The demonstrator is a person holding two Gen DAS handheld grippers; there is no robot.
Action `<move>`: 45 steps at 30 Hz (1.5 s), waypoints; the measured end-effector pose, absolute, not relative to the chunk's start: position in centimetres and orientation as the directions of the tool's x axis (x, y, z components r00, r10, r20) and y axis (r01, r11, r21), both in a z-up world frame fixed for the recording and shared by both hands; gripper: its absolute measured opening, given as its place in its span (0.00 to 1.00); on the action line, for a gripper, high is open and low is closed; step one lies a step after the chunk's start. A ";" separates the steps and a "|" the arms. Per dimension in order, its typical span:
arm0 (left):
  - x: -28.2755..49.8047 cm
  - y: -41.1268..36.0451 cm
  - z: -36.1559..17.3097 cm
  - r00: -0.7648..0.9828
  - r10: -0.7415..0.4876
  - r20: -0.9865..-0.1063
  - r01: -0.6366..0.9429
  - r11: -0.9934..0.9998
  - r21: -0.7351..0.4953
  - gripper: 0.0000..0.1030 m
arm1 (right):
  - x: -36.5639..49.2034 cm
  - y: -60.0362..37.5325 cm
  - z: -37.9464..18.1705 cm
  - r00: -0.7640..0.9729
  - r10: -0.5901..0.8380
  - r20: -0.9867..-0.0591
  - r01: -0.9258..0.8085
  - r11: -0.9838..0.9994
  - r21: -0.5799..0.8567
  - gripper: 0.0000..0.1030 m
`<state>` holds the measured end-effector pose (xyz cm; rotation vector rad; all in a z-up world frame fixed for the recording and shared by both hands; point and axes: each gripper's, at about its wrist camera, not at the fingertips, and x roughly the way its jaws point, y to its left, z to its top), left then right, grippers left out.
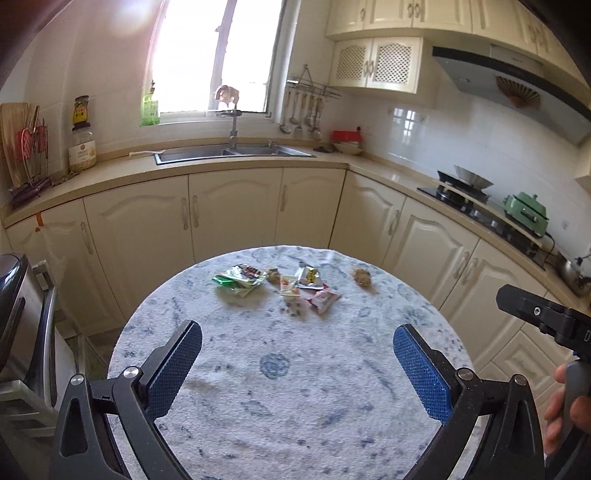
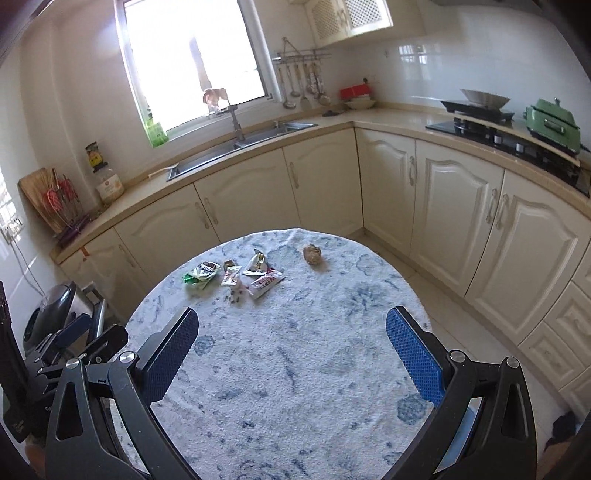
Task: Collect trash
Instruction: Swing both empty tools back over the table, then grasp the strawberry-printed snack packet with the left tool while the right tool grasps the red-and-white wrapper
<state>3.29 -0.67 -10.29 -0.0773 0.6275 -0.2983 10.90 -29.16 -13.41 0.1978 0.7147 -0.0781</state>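
Here | left view only: person's hand | wrappers (both views)

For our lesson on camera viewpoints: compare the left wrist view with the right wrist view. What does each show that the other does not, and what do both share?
Only the left wrist view shows the range hood, the upper cabinets and the right gripper with the hand holding it.

Only the right wrist view shows a wall socket and the bare floor tiles.

Both show open blue-padded fingers, the round cloth-covered table, the green wrapper, the red-and-white wrapper, the brown crumpled lump, the sink and the green electric pot.
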 end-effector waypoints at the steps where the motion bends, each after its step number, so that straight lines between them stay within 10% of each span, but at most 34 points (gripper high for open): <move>1: 4.2 -0.6 -10.5 0.765 -0.291 -0.574 0.242 0.957 -0.163 0.99 | 11.5 -28.8 -13.8 0.749 -0.003 -0.663 0.134 0.980 0.146 1.00; 17: 24.4 -6.0 -19.0 0.652 -0.247 -0.717 0.200 0.968 -0.151 0.95 | 22.8 -29.7 -23.8 0.605 -0.029 -0.796 0.151 0.985 0.079 1.00; 28: 34.4 -10.6 -23.7 0.561 -0.250 -0.789 0.234 0.962 -0.139 0.61 | 26.8 -30.8 -27.0 0.577 -0.037 -0.816 0.156 0.986 0.066 1.00; 32: 36.0 -11.0 -23.8 0.573 -0.263 -0.776 0.242 0.959 -0.146 0.25 | 27.5 -30.4 -27.6 0.571 -0.026 -0.820 0.148 0.986 0.072 1.00; 45: 37.1 -4.3 -23.6 0.605 -0.260 -0.752 0.170 0.966 -0.197 0.25 | 32.6 -25.0 -30.1 0.537 0.047 -0.842 0.104 0.987 0.121 0.80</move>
